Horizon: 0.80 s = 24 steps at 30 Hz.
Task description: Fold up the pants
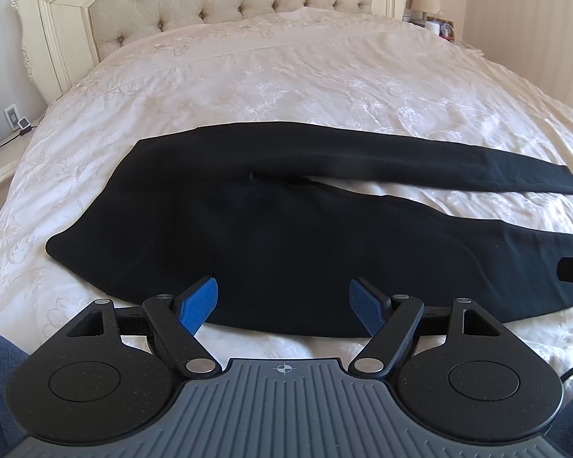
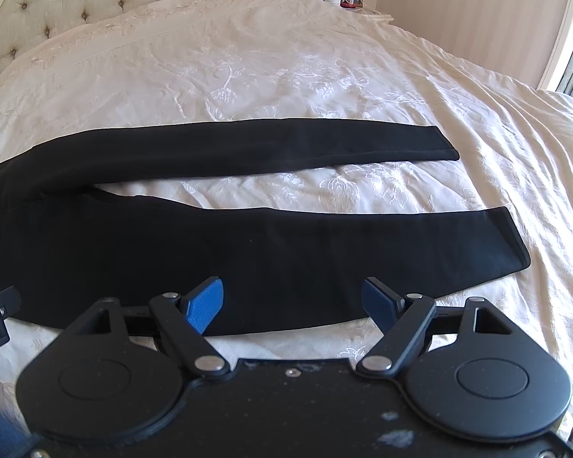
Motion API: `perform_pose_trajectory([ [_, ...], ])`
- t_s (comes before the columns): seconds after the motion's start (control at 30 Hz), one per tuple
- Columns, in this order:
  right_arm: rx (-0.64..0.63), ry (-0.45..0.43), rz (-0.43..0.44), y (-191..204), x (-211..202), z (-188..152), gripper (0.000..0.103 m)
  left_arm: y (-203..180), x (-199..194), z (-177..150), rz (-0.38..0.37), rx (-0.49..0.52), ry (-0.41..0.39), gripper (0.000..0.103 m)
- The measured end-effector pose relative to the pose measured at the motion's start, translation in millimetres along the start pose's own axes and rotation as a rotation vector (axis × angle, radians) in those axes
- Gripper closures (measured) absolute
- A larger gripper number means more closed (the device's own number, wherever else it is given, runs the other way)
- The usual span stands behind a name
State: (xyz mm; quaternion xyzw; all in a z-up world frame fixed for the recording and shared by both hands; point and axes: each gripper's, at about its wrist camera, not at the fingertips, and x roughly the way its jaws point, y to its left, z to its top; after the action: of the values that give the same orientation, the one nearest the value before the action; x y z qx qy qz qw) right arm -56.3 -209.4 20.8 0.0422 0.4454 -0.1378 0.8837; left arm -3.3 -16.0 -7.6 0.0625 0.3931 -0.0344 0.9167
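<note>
Both hand-held units stand released and empty: left gripper (image 1: 282,305) over the waist end, right gripper (image 2: 294,301) over the near leg, jaws spread wide, presumably ready to take the near edge. Underneath, the bed (image 1: 286,76) gives a broad flat work surface. Spread across it lie the black pants (image 1: 286,229), unfolded, waist to the left, legs (image 2: 324,252) parted in a V. That layout exposes both cuffs (image 2: 513,236) for a lengthwise fold.
</note>
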Motion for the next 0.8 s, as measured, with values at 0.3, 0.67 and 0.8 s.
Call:
perform_pose_trajectory([
  [0.3, -0.003, 0.006, -0.002, 0.8, 1.9, 1.7, 0.02, -2.3, 1.7, 0.1, 0.018, 0.023, 0.042, 0.028],
  [0.67, -0.01, 0.01, -0.007, 1.5, 2.9, 1.7, 0.02, -3.8, 2.5, 0.0, 0.013, 0.022, 0.067, 0.028],
  [0.8, -0.009, 0.01, -0.006, 1.8, 3.1, 1.9, 0.02, -3.5, 2.6, 0.0, 0.01, 0.018, 0.056, 0.028],
])
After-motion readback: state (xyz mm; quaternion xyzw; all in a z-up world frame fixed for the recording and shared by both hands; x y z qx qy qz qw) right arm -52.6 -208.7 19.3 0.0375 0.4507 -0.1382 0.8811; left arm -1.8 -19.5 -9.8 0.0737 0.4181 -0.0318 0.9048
